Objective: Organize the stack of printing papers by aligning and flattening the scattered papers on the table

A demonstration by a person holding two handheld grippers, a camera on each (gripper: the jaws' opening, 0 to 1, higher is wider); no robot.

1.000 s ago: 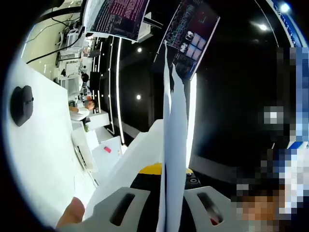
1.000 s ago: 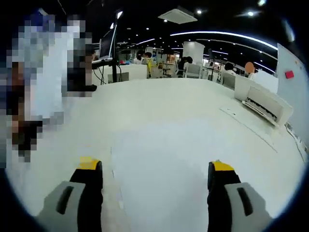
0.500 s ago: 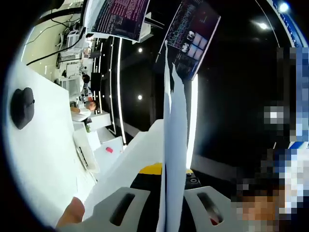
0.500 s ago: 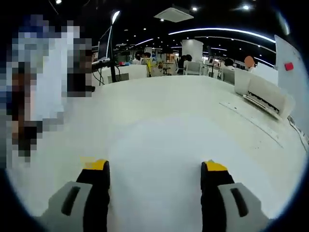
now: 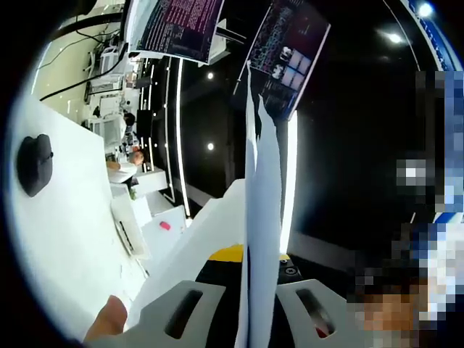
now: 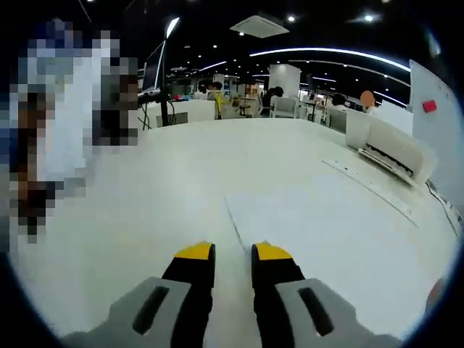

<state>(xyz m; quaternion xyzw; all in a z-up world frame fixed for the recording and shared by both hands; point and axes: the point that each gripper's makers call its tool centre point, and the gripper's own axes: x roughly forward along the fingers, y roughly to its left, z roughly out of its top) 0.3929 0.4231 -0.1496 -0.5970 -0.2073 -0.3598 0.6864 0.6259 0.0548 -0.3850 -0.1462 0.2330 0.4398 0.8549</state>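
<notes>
left gripper (image 5: 250, 304): staying clamped on upright paper stack (image 5: 262, 217), unchanged
right gripper (image 6: 233, 254): jaws narrowing from wide to nearly touching, pinching sheet edge (image 6: 235, 226) on table (image 6: 145, 210)
meaning: probably gathering loose sheet toward stack

- The papers (image 5: 261, 217), clamped edge-on, hide the contact between the left gripper (image 5: 250, 304) jaws; their lower end is cut off.
- Beside the papers, screen text on the monitors (image 5: 286, 54) is too small to read.
- Whether the nearly closed right gripper (image 6: 232, 254) pinches the sheet (image 6: 304, 217) is unclear.
</notes>
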